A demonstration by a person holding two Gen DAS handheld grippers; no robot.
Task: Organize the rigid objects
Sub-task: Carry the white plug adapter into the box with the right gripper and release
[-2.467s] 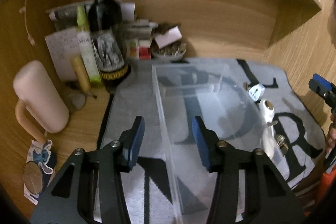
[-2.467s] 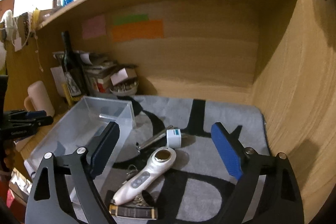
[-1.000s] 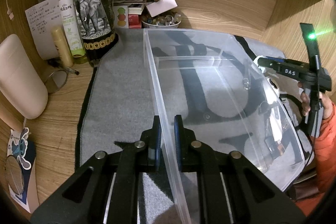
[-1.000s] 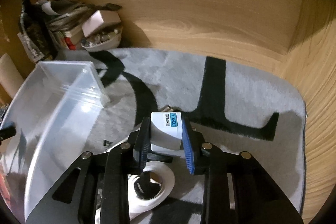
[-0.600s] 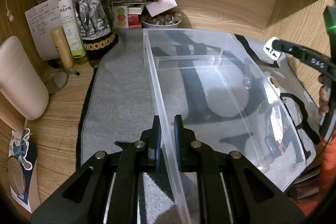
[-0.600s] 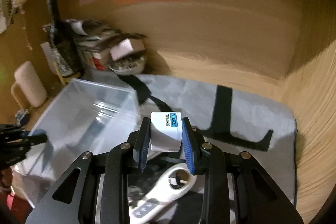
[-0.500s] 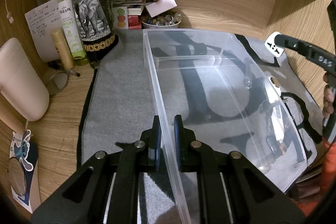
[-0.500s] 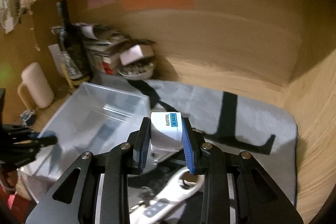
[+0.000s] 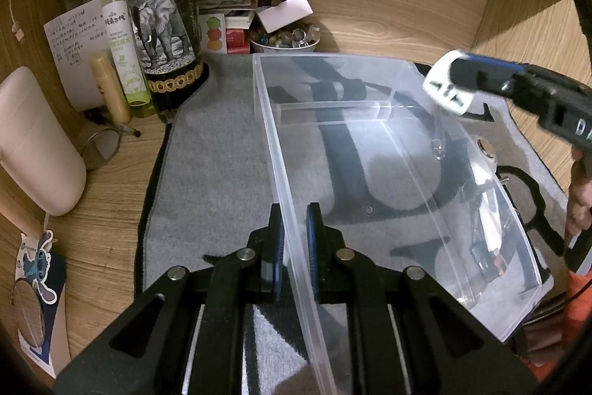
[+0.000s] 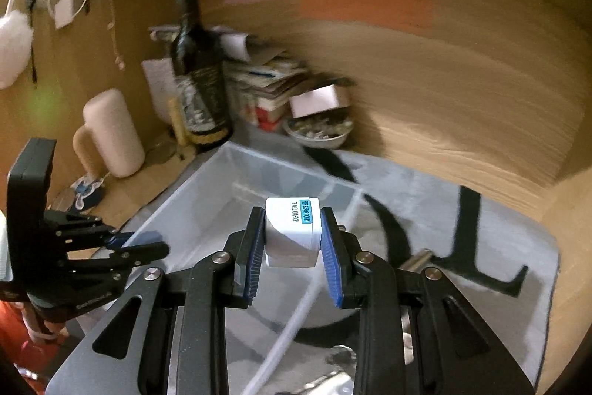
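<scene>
Bin sits on mat on bench; bottle behind-left of bin, bowl directly behind it.

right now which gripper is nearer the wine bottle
Left. The left gripper, clamped on the clear bin's near wall, sits closer to the wine bottle; the right gripper, holding the travel adapter, hangs over the bin's far side.

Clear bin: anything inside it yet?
Nothing lies inside the clear bin; only the grey mat shows through its floor. The white travel adapter sits gripped in the right claw above it. The bin's nearest corner is out of frame.
</scene>
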